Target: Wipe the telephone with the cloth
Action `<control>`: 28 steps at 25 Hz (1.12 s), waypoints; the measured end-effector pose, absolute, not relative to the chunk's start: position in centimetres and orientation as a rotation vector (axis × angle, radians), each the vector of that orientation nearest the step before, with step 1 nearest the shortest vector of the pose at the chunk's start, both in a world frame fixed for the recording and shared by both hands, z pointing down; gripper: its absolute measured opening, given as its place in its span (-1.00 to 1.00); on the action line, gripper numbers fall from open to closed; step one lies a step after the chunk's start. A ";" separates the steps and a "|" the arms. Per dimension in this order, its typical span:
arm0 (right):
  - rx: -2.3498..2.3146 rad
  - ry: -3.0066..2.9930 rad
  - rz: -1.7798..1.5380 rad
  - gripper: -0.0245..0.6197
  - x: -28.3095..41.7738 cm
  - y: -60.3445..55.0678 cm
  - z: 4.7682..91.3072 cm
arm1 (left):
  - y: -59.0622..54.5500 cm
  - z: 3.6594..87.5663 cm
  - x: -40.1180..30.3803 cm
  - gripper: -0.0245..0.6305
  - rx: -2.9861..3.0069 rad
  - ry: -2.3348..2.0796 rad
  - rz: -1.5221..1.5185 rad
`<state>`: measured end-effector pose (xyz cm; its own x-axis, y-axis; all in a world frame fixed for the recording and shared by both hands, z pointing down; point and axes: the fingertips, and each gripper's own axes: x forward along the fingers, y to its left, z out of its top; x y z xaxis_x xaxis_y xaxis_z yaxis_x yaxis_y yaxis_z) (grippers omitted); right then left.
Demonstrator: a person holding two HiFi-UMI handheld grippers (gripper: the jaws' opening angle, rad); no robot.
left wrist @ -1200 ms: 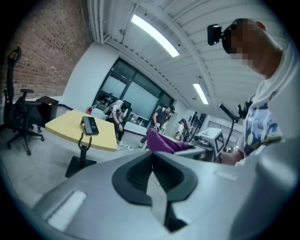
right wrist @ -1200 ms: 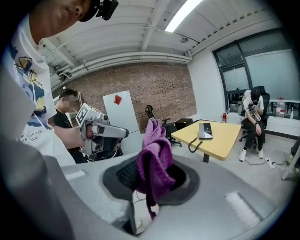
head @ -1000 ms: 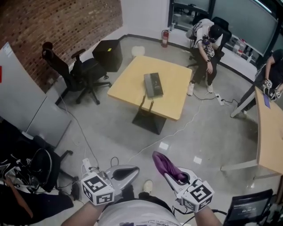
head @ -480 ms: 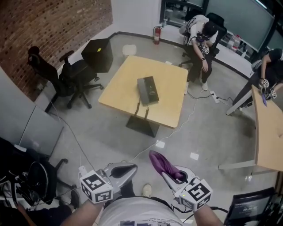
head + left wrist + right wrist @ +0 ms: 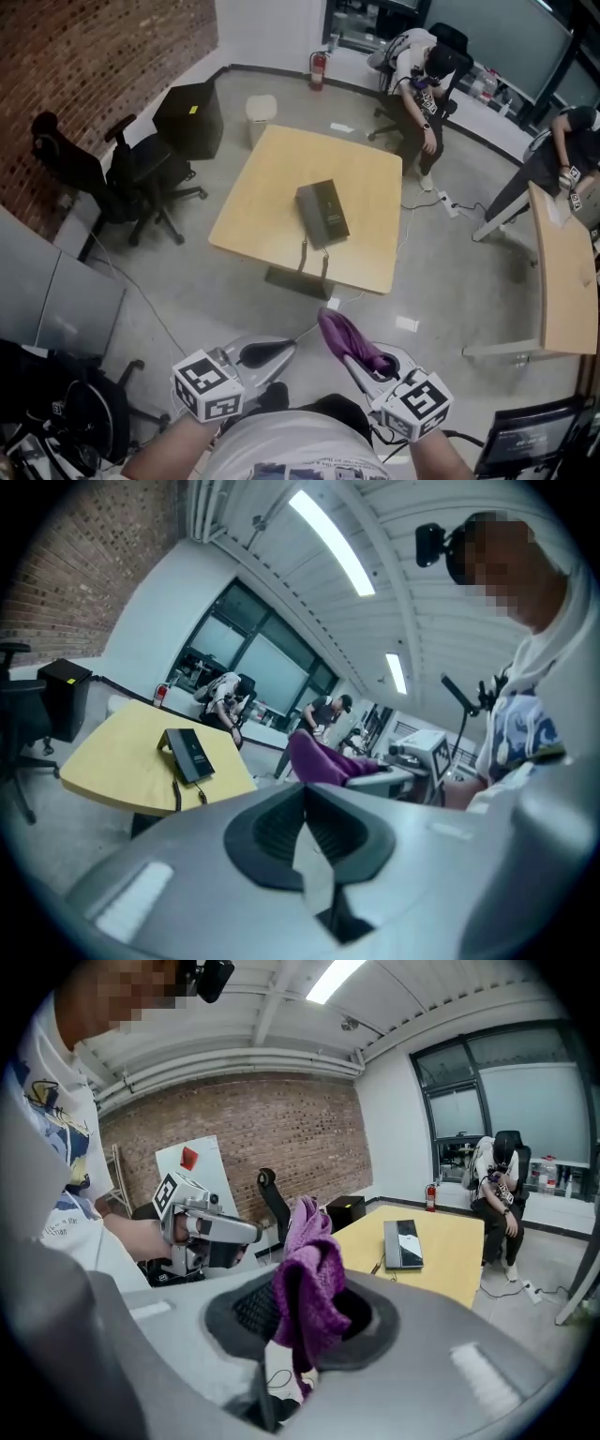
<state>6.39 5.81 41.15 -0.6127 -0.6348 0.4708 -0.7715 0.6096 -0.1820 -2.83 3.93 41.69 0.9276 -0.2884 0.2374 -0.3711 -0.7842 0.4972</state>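
In the head view the telephone (image 5: 322,212) lies on the yellow table (image 5: 272,178), well apart from both grippers. Its cords hang over the near edge of the table. The left gripper (image 5: 284,348) and the right gripper (image 5: 354,362) are low in the picture, above the floor, and the arms behind them are cut off by the lower border. The purple cloth (image 5: 343,336) covers the tips of the right gripper. A white bin (image 5: 262,107) stands beyond the table; what is in it cannot be seen.

In the left gripper view the jaws are pressed together with nothing between them. The telephone is small and far ahead, so its details are not clear.

In the right gripper view the jaws are clamped on the cloth. It stands up in a bunch and hides the gap between them.
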 end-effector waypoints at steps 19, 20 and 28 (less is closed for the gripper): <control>1.134 -2.452 0.567 -0.66 8.6 -5.7 42.4 | -9.7 47.9 -2.5 -0.79 2.319 -0.525 0.185; 1.129 -2.454 0.569 -0.66 9.1 -6.5 42.5 | -10.7 48.4 -2.0 -0.76 2.304 -0.530 0.188; 1.074 -2.448 0.599 -0.66 13.2 -12.0 43.2 | -18.1 53.2 0.7 -0.59 2.150 -0.585 0.131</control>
<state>13.16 -12.03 43.25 -0.6251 -0.5870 0.5144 -0.7582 0.6131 -0.2217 0.71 -18.09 53.22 0.8834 -0.3614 0.2983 -0.4542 -0.5035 0.7350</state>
